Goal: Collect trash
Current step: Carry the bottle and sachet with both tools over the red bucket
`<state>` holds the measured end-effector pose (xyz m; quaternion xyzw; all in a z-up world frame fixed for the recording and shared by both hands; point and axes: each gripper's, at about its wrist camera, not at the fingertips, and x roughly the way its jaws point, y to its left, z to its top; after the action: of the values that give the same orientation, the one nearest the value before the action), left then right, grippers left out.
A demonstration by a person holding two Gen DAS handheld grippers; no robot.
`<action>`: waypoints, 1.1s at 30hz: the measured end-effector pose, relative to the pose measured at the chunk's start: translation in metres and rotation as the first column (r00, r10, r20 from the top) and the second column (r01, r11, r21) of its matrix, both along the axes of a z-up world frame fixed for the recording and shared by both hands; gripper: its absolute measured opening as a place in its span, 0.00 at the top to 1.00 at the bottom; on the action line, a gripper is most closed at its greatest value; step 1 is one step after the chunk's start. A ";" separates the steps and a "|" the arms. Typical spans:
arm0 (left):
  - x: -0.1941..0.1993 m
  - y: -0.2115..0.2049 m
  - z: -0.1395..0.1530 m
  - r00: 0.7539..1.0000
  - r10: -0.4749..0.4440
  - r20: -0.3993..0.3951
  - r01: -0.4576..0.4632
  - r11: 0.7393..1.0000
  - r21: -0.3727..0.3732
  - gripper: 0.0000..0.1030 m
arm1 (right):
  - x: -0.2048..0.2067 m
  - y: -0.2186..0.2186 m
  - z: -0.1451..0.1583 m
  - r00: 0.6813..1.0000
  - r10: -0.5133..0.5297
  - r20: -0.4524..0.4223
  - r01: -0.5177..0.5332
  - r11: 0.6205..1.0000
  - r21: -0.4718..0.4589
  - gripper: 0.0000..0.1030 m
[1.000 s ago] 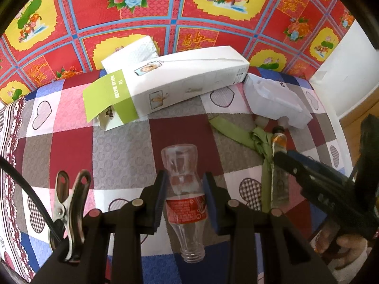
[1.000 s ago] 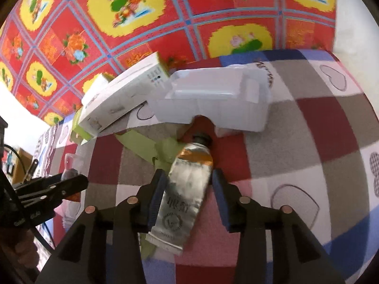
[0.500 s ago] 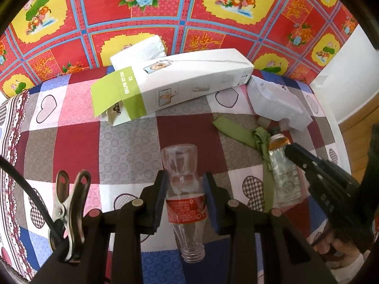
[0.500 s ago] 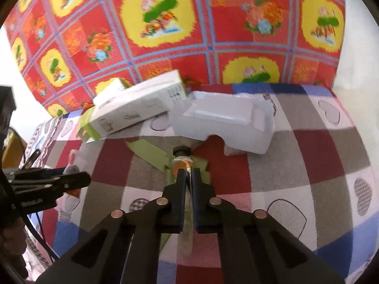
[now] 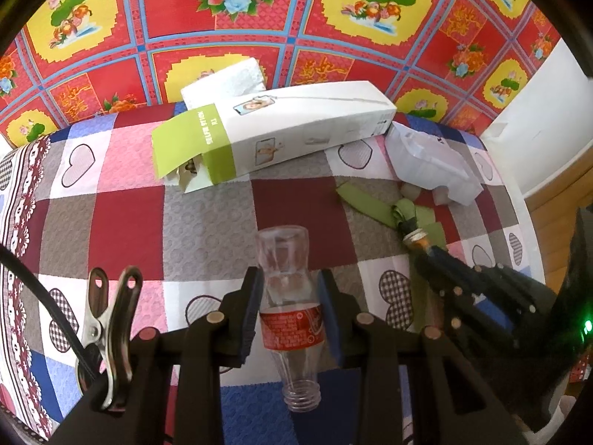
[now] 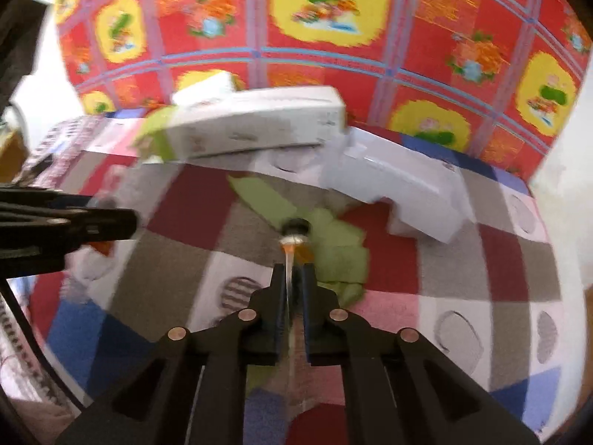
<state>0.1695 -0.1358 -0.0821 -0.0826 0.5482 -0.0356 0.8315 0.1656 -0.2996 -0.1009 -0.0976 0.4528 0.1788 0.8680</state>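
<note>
Patchwork heart tablecloth (image 5: 207,230) meets seemingly floral red backdrop (image 5: 289,11).

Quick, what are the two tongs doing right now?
Left tongs: closed on the clear plastic bottle with the red label.
Right tongs: closed on the flat silver tube with the orange neck.

We see a tablecloth (image 5: 122,222) checked in dark red, grey, pink, white and blue, with outlined and gingham hearts. Behind it, our view fills with a red sheet (image 5: 222,37) crossed by blue lines, bearing yellow patches with flowers. The long box (image 5: 296,129) is white with a lime-green end. The ribbon (image 5: 374,207) is olive green. The bottle (image 5: 289,296) is clear with a red label. The tube (image 6: 294,248) shows orange below a black cap. Both grippers (image 5: 289,293) (image 6: 292,282) are black.
</note>
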 end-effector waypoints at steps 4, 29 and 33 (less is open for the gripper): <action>-0.002 0.002 0.002 1.000 -0.003 0.006 0.003 1.000 -0.007 0.68 | 0.009 -0.020 0.001 0.996 -0.070 -0.047 0.072 0.996 0.056 0.93; -0.018 -0.022 0.020 0.991 -0.128 0.042 0.131 0.988 -0.080 0.68 | -0.032 -0.031 0.043 0.992 -0.103 -0.068 0.116 0.965 0.236 0.97; -0.025 -0.028 0.024 0.986 -0.161 0.054 0.164 0.984 -0.073 0.68 | -0.048 -0.033 0.051 0.990 -0.128 -0.052 0.137 0.961 0.242 0.97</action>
<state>0.1449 -0.1641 -0.0578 -0.0690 0.5310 -0.1266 0.8350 0.1174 -0.3327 -0.0498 0.0439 0.4483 0.1763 0.8752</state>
